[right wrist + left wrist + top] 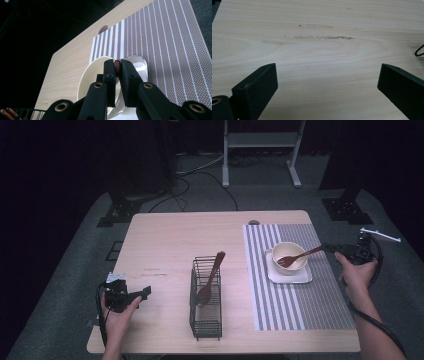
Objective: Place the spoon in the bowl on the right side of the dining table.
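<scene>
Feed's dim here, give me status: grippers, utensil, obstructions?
Right gripper shut on brown wooden fork, tines in cream bowl. Left gripper open over bare table. Nothing in the way.

Both grippers are matte black all over. The left gripper [134,296] has a small white label on top and chunky, blocky jaws with slanted tips. The right gripper [327,248] has brass-coloured rivets at its linkage joints and narrow flat pads. A black cable loops off each one. Forearms are bare, no sleeves.
</scene>
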`<state>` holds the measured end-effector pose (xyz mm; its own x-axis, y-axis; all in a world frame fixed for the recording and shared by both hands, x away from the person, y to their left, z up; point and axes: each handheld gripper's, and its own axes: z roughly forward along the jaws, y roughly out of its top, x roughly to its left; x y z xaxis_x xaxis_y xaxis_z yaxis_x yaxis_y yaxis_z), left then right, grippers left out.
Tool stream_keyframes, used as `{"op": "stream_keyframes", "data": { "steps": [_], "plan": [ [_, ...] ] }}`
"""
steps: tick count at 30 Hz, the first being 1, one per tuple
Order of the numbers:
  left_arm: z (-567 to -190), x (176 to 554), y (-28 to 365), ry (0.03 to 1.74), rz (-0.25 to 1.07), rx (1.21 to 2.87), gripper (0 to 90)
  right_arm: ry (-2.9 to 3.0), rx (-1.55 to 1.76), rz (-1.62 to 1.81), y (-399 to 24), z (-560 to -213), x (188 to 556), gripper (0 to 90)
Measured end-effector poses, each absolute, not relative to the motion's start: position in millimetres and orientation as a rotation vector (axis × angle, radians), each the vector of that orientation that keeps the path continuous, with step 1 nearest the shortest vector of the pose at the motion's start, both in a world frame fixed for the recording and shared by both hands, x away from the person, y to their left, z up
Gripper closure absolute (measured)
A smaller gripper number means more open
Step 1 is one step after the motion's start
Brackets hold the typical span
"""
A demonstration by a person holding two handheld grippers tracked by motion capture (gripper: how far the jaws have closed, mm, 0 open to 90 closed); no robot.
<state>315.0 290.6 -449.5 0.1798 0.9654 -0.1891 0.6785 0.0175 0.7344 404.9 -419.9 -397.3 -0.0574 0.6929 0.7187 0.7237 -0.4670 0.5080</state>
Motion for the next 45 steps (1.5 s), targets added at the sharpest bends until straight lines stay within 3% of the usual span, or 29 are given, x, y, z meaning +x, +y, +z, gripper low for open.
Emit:
{"op": "stream_keyframes", "data": {
  "steps": [45],
  "plan": [
    [-448,313,288,1.552,0.499,1.730,1.8,-1.567,-2.006,-1.582,-414,-431,382,60.8]
  ]
}}
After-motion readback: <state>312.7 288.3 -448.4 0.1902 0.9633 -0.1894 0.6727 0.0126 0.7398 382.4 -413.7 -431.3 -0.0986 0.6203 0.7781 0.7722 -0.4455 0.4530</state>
